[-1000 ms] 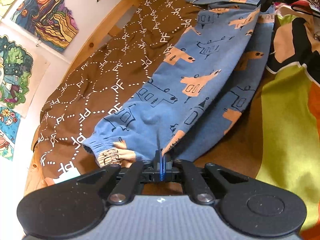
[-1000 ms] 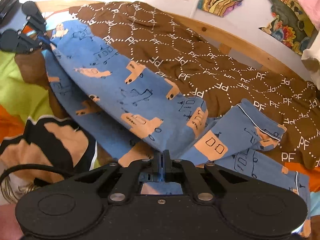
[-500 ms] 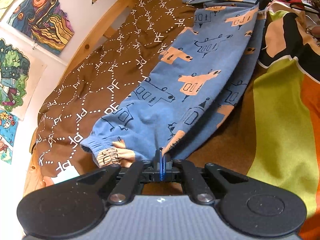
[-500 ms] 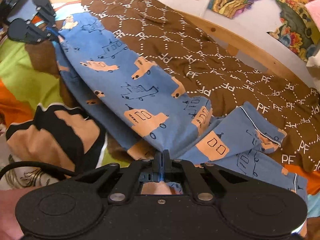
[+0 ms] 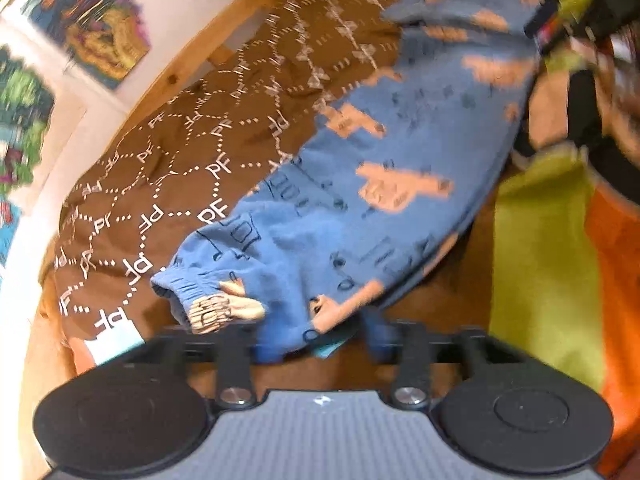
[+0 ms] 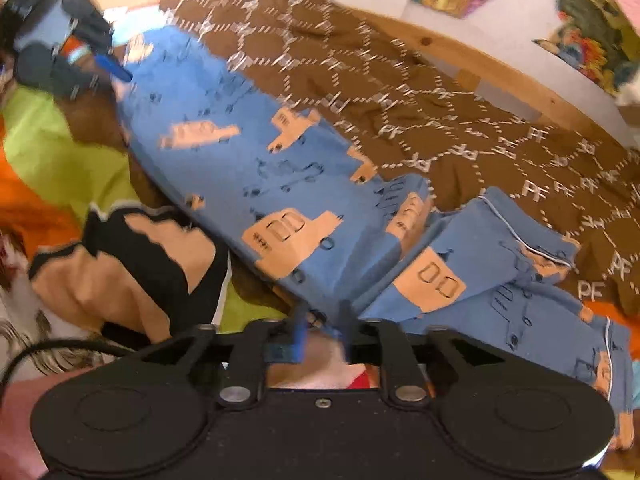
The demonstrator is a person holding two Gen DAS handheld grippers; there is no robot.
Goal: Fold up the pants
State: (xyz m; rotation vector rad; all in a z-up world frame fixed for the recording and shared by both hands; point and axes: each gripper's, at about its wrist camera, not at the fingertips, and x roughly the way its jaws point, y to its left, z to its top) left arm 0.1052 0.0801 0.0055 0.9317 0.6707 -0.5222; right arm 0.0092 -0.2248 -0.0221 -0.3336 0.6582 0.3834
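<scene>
We see the blue cotton pants printed with peach vehicles (image 5: 392, 184) stretched across the middle of the frame on a brown bedspread with white dotted hexagons (image 5: 180, 168); no container shows. Our left gripper (image 5: 316, 340), low in its view, has just been opening: its jaws stand apart around the cuff end, not pressing it. Our right gripper (image 6: 322, 328) has also just been opening, its jaws parted at the waist end, the cloth loose between them.

The left gripper (image 5: 316, 344) is built black — round discs, silver screws, ribbed grey plate. Blue pads are fitted on the right gripper (image 6: 322, 330); a black cable (image 6: 48, 350) is seen left of it.
</scene>
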